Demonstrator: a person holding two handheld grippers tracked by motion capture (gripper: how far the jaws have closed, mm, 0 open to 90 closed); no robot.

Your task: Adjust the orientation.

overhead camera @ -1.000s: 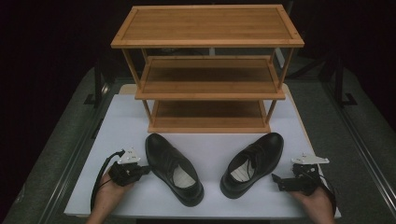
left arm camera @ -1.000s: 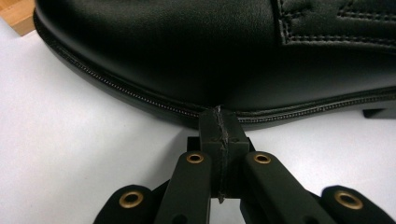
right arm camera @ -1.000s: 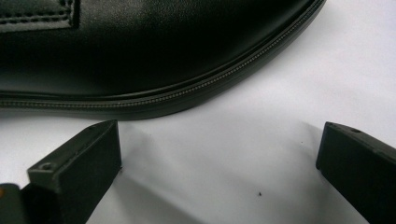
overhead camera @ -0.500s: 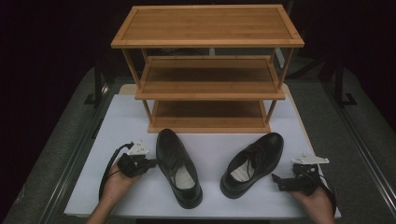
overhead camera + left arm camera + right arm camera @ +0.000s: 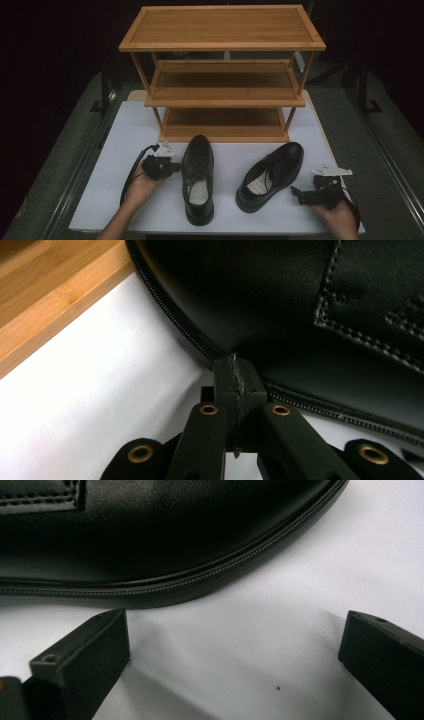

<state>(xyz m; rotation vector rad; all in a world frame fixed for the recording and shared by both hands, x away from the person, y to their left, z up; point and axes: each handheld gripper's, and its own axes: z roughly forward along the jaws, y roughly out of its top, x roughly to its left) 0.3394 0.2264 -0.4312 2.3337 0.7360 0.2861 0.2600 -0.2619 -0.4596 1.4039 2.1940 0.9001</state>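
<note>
closed jaws of the left gripper (image 5: 235, 385) press the left black leather shoe (image 5: 198, 175); right gripper (image 5: 235, 645) sits open beside the right black leather shoe (image 5: 270, 175).

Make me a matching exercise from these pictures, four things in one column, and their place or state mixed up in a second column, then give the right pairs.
Things:
1. left gripper
2. right gripper
3. black leather shoe on the left
4. three-tier bamboo shoe rack

States:
A. toe aimed straight at the rack
B. jaws spread apart
C. shelves bare
D. jaws closed, tips against a shoe's sole edge

Pairs: 1-D, 2-B, 3-A, 4-C
</note>
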